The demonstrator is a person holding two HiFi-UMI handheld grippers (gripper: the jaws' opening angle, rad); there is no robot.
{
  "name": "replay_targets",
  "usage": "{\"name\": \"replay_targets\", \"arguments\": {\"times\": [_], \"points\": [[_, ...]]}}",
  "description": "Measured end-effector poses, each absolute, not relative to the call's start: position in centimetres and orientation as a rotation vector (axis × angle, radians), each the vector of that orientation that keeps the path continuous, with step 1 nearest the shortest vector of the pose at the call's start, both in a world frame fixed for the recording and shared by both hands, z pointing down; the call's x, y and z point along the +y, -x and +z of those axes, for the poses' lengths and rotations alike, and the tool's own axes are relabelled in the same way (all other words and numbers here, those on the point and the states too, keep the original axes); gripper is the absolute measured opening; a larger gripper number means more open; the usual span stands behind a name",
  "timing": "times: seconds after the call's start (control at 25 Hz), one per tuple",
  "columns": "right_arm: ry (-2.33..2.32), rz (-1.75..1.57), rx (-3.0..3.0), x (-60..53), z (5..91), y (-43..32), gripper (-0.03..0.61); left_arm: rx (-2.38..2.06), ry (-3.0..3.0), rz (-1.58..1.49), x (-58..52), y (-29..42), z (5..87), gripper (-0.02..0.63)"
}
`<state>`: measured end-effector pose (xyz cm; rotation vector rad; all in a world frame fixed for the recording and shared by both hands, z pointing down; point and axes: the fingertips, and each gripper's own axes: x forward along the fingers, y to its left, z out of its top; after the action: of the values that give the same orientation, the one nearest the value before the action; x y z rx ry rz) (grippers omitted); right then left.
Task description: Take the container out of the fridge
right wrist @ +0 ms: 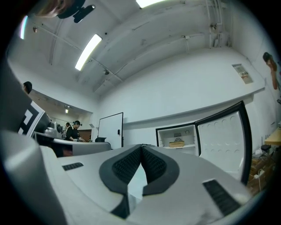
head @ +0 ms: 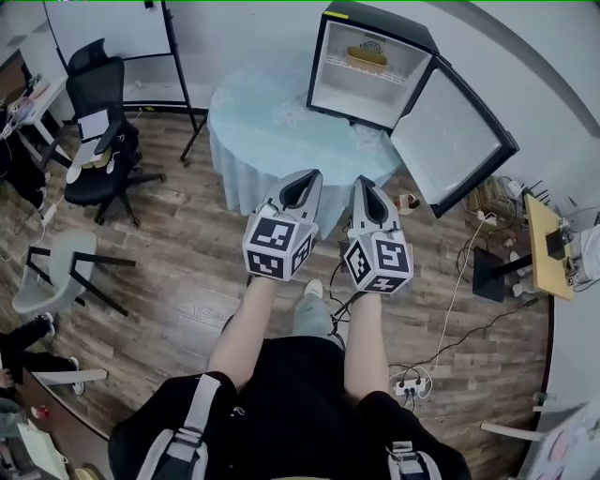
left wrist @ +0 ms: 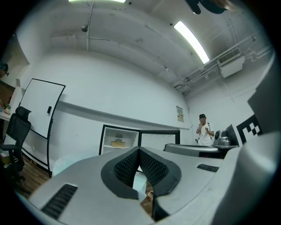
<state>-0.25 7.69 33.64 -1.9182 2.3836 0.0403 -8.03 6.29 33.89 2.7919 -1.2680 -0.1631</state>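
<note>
Head view leaves the container a small tan blur inside the open fridge; left tongs and right tongs sit closed, empty, near the worktop.

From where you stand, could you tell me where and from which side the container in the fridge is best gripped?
Probably by its front rim, coming straight in through the open front. The container is low and wide, on the upper shelf of the fridge, between the side walls, and the door is swung aside to the right.
</note>
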Motion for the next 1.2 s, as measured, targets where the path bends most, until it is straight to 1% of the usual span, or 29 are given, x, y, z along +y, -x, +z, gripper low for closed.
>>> {"name": "replay_targets", "arguments": {"times": [0.28,0.48,0.6,0.76,0.96,1.2], "points": [[1.965,-0.078,2.465,0.0,38.0,-3.7,0.006,-1.300,-2.696,-0.072,-1.9,4.2,37.8,0.002],[2.020,-0.145,2.372,-6.4,38.7,-11.7,0.005,-1.262,-2.692,0.001,-7.7,-1.8,39.6,0.002],[2.017,-0.195,2.368,-9.9,39.6,-14.8,0.006,-1.265,-2.688,0.041,-11.1,-4.7,40.0,0.002],[1.975,-0.226,2.356,-14.2,38.8,-17.2,0.005,-1.282,-2.705,0.040,-15.2,-7.2,38.4,0.002],[1.931,-0.175,2.381,-17.5,36.7,-19.2,0.006,-1.314,-2.721,-0.019,-18.7,-9.5,35.8,0.002],[1.965,-0.135,2.333,-20.9,34.8,-24.0,0.006,-1.317,-2.726,-0.064,-22.1,-12.1,34.6,0.002]]}}
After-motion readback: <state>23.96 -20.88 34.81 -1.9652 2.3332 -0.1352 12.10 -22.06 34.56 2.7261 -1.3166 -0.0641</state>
